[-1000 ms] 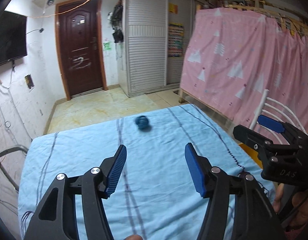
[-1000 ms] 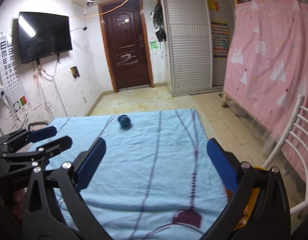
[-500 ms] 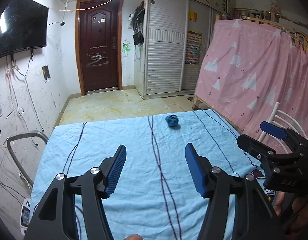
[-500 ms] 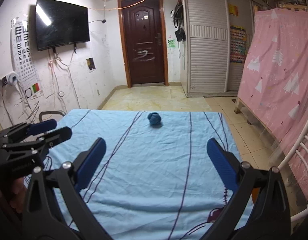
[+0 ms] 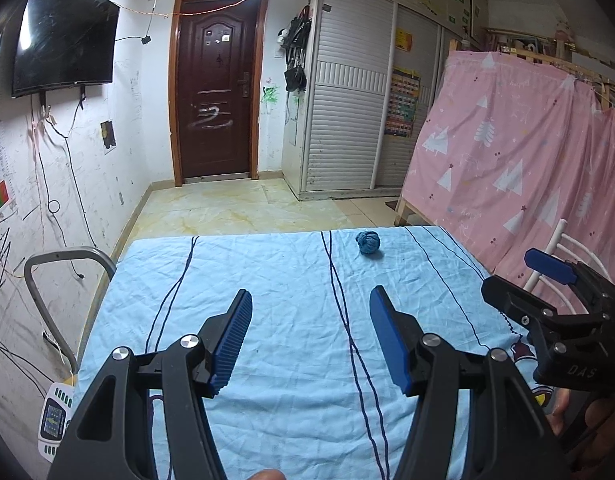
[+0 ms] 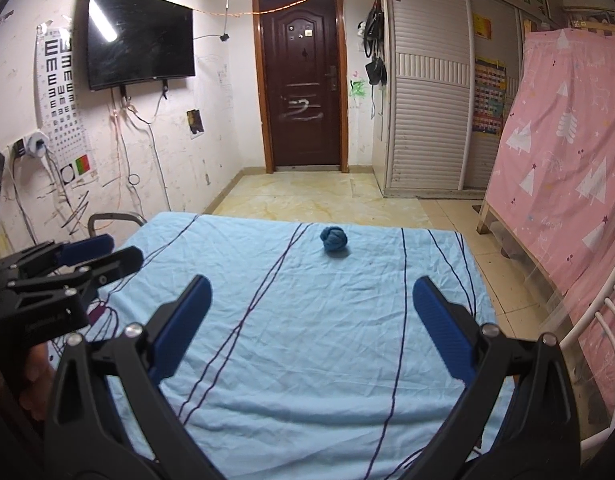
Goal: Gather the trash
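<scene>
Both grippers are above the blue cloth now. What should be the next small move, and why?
Probably move the right gripper forward toward the blue crumpled ball. It is open and empty, and the ball lies almost straight ahead near the cloth's far edge, untouched. The left gripper is open too.

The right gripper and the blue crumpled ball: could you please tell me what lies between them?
Only bare, wrinkled light-blue cloth with thin dark lines separates the open right gripper from the blue ball; the right wrist view shows this plainly.
</scene>
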`<state>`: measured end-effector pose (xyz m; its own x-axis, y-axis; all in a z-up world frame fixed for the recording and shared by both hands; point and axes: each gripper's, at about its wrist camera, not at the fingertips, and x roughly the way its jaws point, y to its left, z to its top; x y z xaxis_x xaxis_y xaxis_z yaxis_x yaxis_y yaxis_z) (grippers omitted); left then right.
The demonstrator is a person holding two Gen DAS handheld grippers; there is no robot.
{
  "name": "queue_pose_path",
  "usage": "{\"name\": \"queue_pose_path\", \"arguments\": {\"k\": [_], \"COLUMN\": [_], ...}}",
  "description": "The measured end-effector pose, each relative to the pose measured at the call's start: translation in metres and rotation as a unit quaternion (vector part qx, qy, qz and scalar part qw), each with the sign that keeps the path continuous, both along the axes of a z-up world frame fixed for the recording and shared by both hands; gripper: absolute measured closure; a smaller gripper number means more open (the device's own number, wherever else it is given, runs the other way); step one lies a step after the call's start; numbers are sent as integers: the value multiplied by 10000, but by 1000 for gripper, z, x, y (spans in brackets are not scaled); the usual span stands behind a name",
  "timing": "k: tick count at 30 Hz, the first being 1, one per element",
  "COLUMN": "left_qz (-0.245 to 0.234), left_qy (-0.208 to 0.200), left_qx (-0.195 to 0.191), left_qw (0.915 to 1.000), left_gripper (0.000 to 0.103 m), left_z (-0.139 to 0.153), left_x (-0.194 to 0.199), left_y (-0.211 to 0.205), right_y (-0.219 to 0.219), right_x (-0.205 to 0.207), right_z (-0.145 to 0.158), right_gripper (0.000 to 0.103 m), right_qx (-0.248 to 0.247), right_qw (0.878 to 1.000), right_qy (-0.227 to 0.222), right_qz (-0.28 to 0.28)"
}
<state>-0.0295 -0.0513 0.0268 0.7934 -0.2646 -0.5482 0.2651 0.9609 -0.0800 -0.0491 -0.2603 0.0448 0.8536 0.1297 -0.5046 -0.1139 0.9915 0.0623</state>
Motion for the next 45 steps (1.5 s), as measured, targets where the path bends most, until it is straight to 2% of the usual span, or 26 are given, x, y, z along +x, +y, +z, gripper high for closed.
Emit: {"name": "queue_pose_path", "arguments": {"k": [45], "left_qz": [96], "left_qy": [24], "left_qx": [-63], "left_qw": [9999], "left_gripper": [50], "left_z": [-5], "left_x": [1], "left_y": [10], "right_y": [9], "right_x": [2], "right_z": [6], "right_gripper": [6], "right_qx": [-87], "right_qw": [9999], "right_qy": [-12], "right_qz": [89]}}
